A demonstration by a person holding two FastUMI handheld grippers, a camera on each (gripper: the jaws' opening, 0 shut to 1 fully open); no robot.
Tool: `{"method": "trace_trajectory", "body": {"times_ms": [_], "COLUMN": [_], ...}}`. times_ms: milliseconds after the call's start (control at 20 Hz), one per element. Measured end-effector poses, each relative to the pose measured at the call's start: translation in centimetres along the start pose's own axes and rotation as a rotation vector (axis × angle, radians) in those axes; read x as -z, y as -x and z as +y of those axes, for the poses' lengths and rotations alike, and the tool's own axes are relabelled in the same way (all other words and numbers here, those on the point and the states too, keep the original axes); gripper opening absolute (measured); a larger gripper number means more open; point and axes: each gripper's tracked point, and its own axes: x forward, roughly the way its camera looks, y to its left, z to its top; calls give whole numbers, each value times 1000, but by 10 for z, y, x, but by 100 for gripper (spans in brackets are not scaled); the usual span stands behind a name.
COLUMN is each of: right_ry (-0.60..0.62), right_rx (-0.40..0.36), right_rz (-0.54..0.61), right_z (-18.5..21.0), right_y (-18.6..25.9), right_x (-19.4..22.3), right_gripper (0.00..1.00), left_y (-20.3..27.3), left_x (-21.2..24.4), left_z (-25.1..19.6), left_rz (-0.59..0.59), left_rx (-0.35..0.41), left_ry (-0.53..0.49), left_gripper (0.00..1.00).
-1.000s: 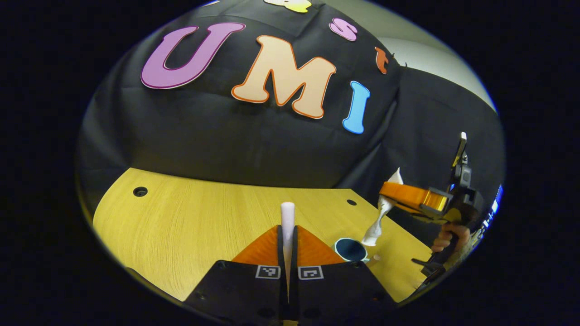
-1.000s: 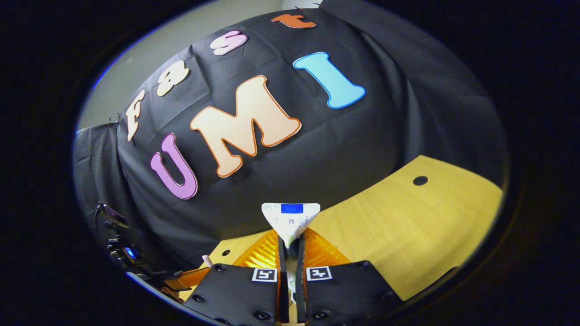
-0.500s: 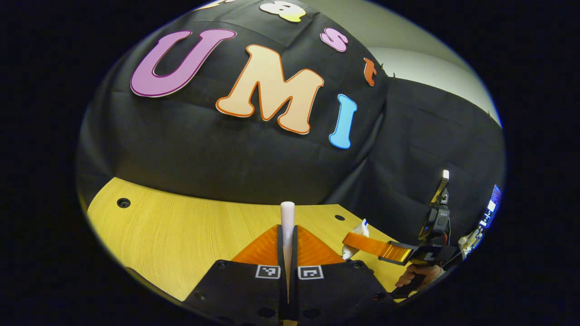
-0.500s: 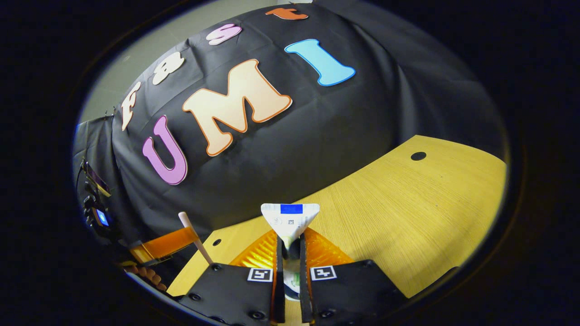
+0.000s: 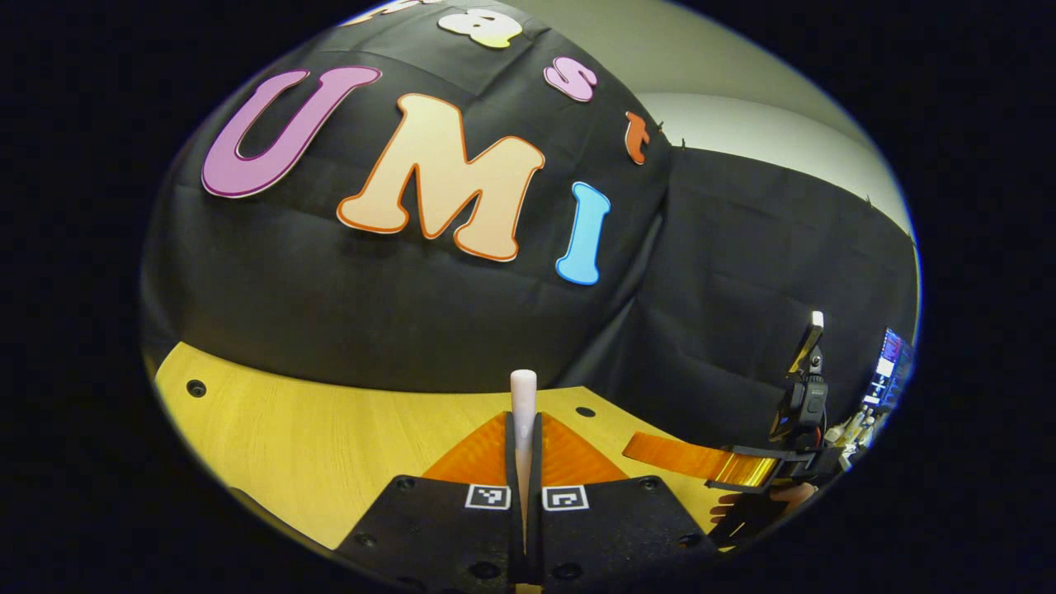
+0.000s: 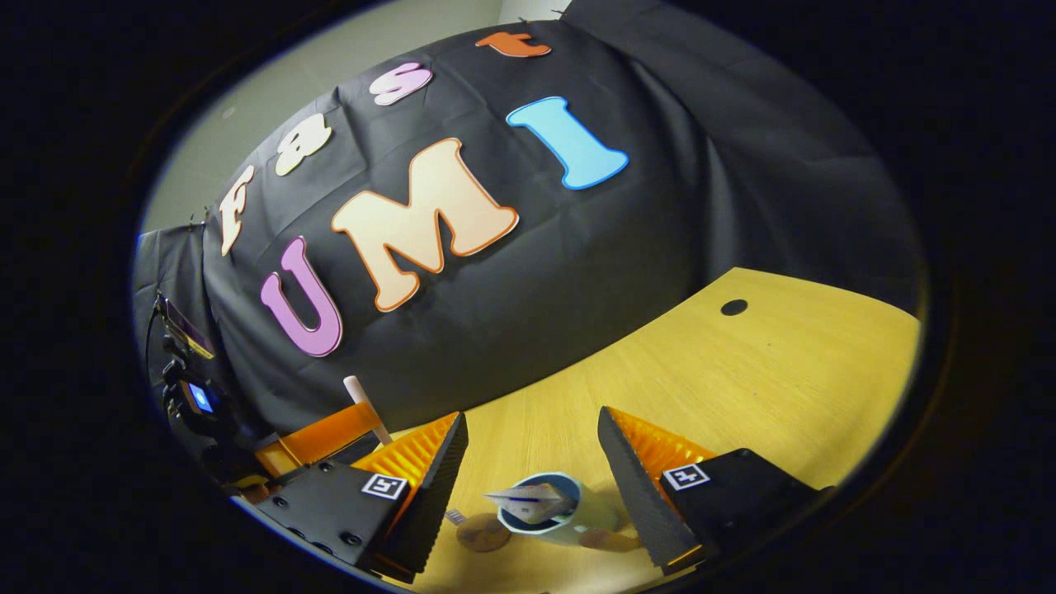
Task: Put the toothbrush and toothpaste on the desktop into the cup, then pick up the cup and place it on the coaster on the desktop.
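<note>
While my left gripper is clenching the white plastic toothbrush, my right gripper is hanging released above the toothpaste tube sitting in the blue-rimmed cup on the yellow wooden counter.

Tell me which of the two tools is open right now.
The right tool: its fingers stand wide apart above the cup, with the toothpaste sitting in it. The left tool is shut on the toothbrush.

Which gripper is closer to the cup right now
Right. The right gripper hangs open directly above the cup, with the toothpaste sitting in it. The left gripper is off to the side, shut on the toothbrush.
</note>
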Motion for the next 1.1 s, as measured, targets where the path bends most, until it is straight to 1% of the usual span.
{"method": "trace_trajectory", "body": {"times_ms": [150,250,350,600,750,850,1000,1050,1100], "right_ry": [-12,-23,-26,-26,-27,-16,4,9,14], "right_rx": [43,73,103,145,164,170,174,170,165], "right_rz": [-27,-22,-13,-16,-18,-13,-1,6,14], "right_z": [-21,-36,-50,-72,-82,-86,-89,-88,-87], "right_y": [19,30,43,69,78,84,89,90,91], "right_x": [-13,-12,-8,-12,-13,-15,-17,-16,-17], "right_gripper": [97,96,97,96,96,96,96,96,97], "left_y": [-9,-18,-25,-40,-40,-39,-33,-31,-28], "left_x": [-8,-7,-3,23,40,52,68,72,74], "left_z": [-18,-30,-38,-44,-48,-49,-50,-47,-44], "left_rz": [-16,-18,-17,19,49,76,108,122,126], "left_rx": [30,63,81,96,102,105,104,91,78], "left_ry": [-30,-41,-33,-49,-65,-76,-64,-52,-37], "left_gripper": [0,0,0,0,0,2,7,12,23]}}
